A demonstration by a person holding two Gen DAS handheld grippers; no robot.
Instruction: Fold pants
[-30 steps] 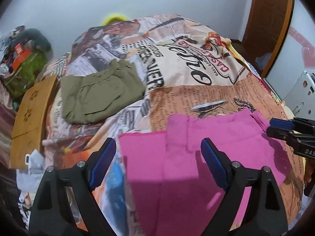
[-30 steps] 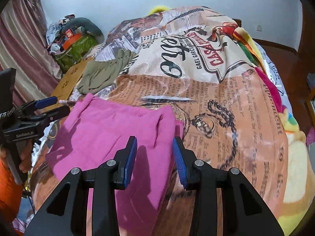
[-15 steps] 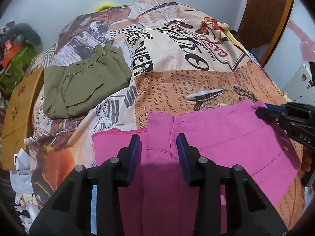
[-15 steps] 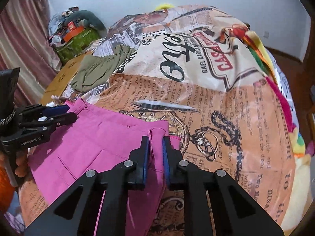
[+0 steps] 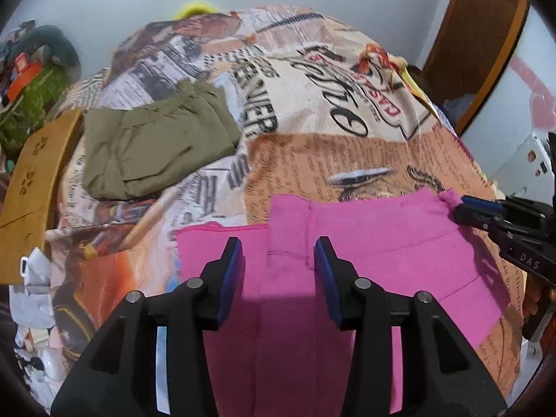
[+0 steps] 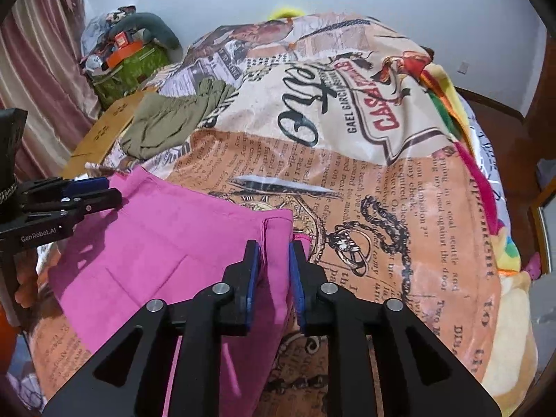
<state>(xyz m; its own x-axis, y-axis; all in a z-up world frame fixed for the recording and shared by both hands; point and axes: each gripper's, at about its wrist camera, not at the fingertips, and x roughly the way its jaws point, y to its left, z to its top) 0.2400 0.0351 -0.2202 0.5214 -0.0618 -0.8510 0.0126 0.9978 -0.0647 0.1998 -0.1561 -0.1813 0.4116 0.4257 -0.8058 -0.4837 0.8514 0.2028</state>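
Observation:
Pink pants (image 5: pixel 382 236) (image 6: pixel 173 236) lie spread across the near end of the bed, waist edge away from me. My left gripper (image 5: pixel 278 264) (image 6: pixel 104 193) straddles a raised fold at the waistband's left part. Its jaws are opening, and the cloth sits between the pads without touching them. My right gripper (image 6: pixel 274 260) (image 5: pixel 458 208) has the waistband's right corner between its pads. The gap is narrow and filled with cloth, though its jaws are opening a little. The corner looks bunched at its tips in the left wrist view.
Folded olive-green pants (image 5: pixel 156 149) (image 6: pixel 166 121) rest further back on the printed bedspread (image 5: pixel 312 104) (image 6: pixel 382 191). A wooden board (image 5: pixel 31 180) (image 6: pixel 100 135) leans at the bed's left side, with a heap of bags (image 6: pixel 128 55) behind. A wooden door (image 5: pixel 479 34) stands at the right.
Both grippers came in from a wide stance and narrowed around the pink waistband, then widened slightly. The waist edge now stretches straighter between them.

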